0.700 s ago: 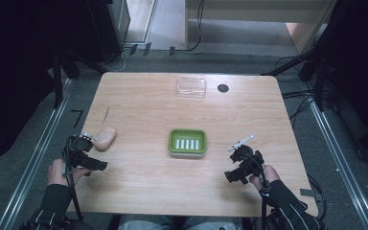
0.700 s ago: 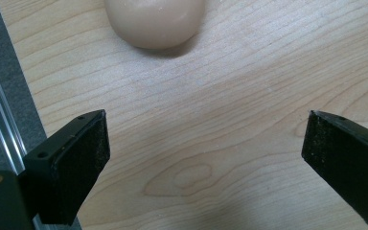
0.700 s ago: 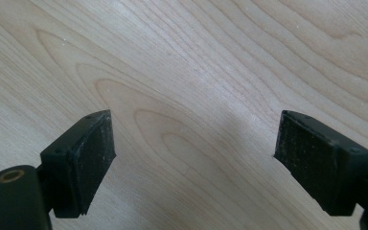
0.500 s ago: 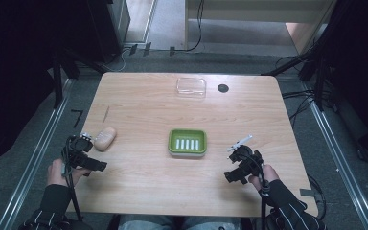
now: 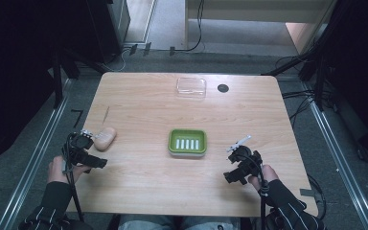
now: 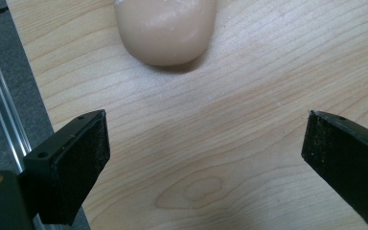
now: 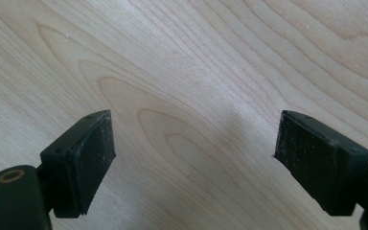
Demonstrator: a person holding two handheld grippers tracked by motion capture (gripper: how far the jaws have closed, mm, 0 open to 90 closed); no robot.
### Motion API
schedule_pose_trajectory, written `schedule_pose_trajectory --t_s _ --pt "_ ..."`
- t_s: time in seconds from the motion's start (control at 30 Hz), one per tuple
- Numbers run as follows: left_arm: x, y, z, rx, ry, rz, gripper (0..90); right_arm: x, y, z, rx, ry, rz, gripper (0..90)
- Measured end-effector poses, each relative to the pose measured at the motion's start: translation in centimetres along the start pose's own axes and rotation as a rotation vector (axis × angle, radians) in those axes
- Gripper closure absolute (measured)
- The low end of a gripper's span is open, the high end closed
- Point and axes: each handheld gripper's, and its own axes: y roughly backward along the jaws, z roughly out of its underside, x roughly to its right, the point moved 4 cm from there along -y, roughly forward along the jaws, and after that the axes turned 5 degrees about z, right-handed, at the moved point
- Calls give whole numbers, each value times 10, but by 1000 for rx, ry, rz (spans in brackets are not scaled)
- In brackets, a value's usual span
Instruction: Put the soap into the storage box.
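— Now, report the state of your tongs.

— My left gripper (image 5: pixel 87 140) sits at the lower left of the high view, low over the pale wooden table (image 5: pixel 143 103). In the left gripper view its two black jaws stand spread wide, nothing between them but bare wood grain. My right gripper (image 5: pixel 237 152) is at the lower right of the high view; its jaws are likewise spread, over bare wood in the right gripper view.

— And the objects on the table?

— A rounded, pale pink bar of soap (image 6: pixel 165 28) lies at the top centre of the left gripper view, ahead of the open jaws and apart from both. In the high view it rests just beside the left gripper's tip; whether they touch there, I cannot tell. A green rectangular plastic soap dish (image 5: pixel 187 142) with pale ridges inside sits at the centre of the frame, between the two grippers and well apart from each. A clear plastic lid (image 5: pixel 190 87) lies at the upper centre, near the far edge, with a small black round disc (image 5: pixel 223 88) just to its right.
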Motion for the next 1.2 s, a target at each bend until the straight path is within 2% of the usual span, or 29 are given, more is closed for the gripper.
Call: schedule_pose_trajectory --t_s 0.23,0.6,0.8,1.2 --pt "-3 1 -2 2 3 -11 31 -1 0 -1 -1 1 -3 141" --pt "-4 4 -15 38 -13 -10 33 -1 0 0 -3 7 -5 141" --pt "-6 4 -23 57 -9 8 33 -1 0 -1 -5 6 1 141" --pt "-2 3 -40 72 -35 13 33 -1 0 0 -2 9 2 141"
